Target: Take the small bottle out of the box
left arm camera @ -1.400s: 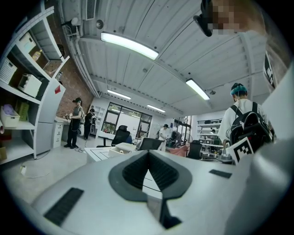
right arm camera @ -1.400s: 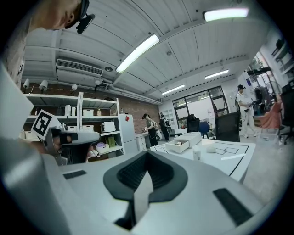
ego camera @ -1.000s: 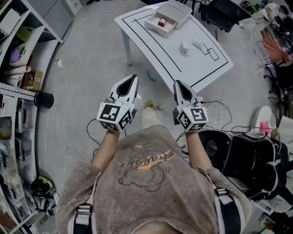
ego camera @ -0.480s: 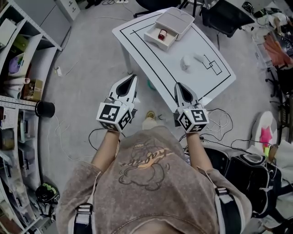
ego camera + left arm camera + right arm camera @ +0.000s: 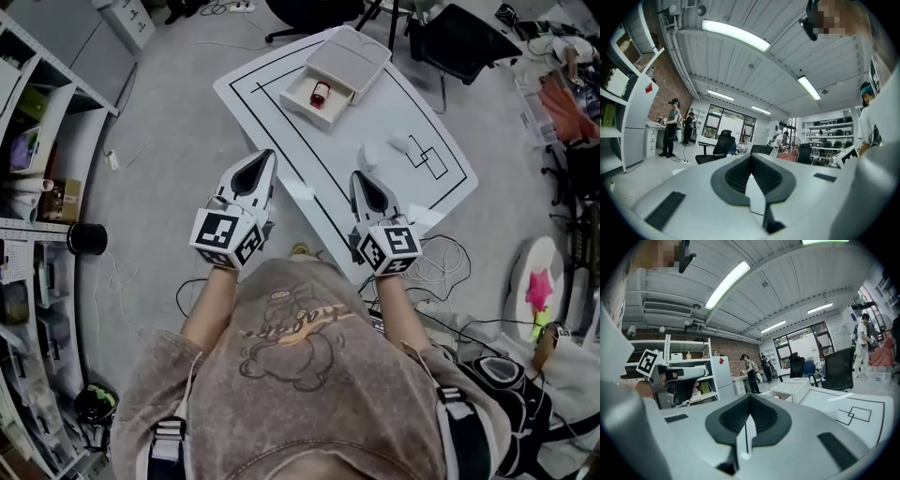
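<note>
Not begun | small bottle [image 5: 320,93] inside open box [image 5: 361,58], 12 o'clock on table [image 5: 394,112] | left gripper [image 5: 262,159], right gripper [image 5: 359,178] pressed together, empty, near 6 o'clock edge | remaining: reach, grip, lift out

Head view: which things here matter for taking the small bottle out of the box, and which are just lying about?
For the job: small bottle in the open box; white table; left gripper and right gripper, both shut, empty.
Lying about: white objects on the table; black cylinder by the shelves; floor cables.
</note>
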Tool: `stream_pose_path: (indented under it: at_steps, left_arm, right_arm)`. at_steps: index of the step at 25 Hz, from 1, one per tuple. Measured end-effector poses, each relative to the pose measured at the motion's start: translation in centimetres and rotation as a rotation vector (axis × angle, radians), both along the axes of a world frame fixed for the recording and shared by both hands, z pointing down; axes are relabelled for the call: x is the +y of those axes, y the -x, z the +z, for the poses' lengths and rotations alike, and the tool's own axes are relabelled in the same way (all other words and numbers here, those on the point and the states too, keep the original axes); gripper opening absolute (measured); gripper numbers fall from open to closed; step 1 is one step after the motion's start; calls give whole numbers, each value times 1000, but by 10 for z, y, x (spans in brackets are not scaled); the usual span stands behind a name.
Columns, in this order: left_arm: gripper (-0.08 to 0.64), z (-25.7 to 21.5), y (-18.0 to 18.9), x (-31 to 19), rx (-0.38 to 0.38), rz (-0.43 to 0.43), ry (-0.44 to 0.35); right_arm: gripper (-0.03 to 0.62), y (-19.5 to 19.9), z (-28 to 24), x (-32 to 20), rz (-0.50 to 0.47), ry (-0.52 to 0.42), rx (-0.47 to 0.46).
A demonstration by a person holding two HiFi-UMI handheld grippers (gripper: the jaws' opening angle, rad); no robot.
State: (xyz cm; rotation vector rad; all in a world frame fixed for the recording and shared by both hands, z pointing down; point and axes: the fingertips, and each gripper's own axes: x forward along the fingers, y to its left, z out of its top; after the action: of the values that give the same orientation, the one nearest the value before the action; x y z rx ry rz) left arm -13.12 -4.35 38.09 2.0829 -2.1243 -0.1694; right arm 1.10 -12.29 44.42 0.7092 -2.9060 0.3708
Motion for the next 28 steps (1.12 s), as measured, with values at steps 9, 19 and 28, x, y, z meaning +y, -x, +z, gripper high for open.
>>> stream_pose_path:
  at_steps: [9,19,28]
  left_arm:
    - [6,-4,13,-46,-17,54,-8]
    - [6,-6,34,-92,-32,148,11]
    - [8,-8,58,-125,-8,211,-22]
  right_arm:
    - [-5,7,2,-36,38,15,5]
    - [-5,17,-2,-64,146,9,12]
    - [-5,37,-9,-81,240,3,-3]
